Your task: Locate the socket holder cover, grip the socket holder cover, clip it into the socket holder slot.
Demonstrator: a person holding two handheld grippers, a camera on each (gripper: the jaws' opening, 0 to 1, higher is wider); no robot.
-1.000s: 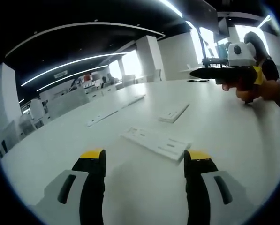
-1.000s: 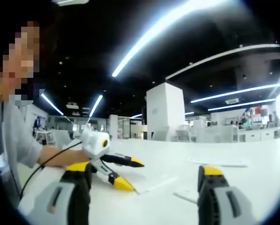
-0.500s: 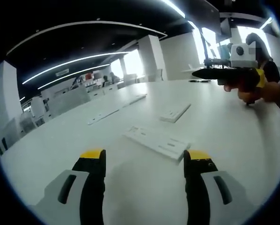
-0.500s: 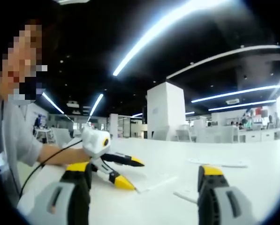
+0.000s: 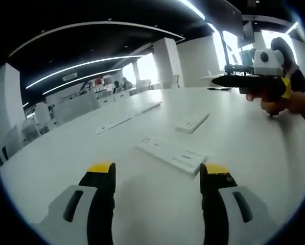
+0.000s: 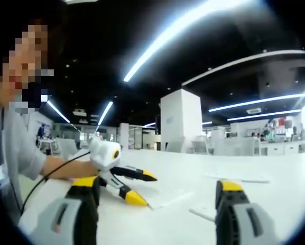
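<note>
A flat white slotted socket holder piece [image 5: 171, 154] lies on the white table [image 5: 142, 204], just beyond my left gripper [image 5: 158, 171], which is open and holds nothing. A shorter white piece [image 5: 192, 122] lies farther back. My right gripper [image 5: 234, 80] hovers above the table at the upper right, held by a hand [image 5: 280, 101]. In the right gripper view my right gripper [image 6: 157, 186] is open and holds nothing. The left gripper [image 6: 137, 188] points across a flat white piece [image 6: 167, 197] with its yellow-tipped jaws apart. I cannot tell which piece is the cover.
Two long white strips [image 5: 114, 124] [image 5: 148, 107] lie farther back on the table. Another strip [image 6: 239, 177] and a small white piece [image 6: 201, 213] lie right of the flat piece. A person's grey sleeve [image 6: 14, 153] is at the left. Desks and pillars stand behind.
</note>
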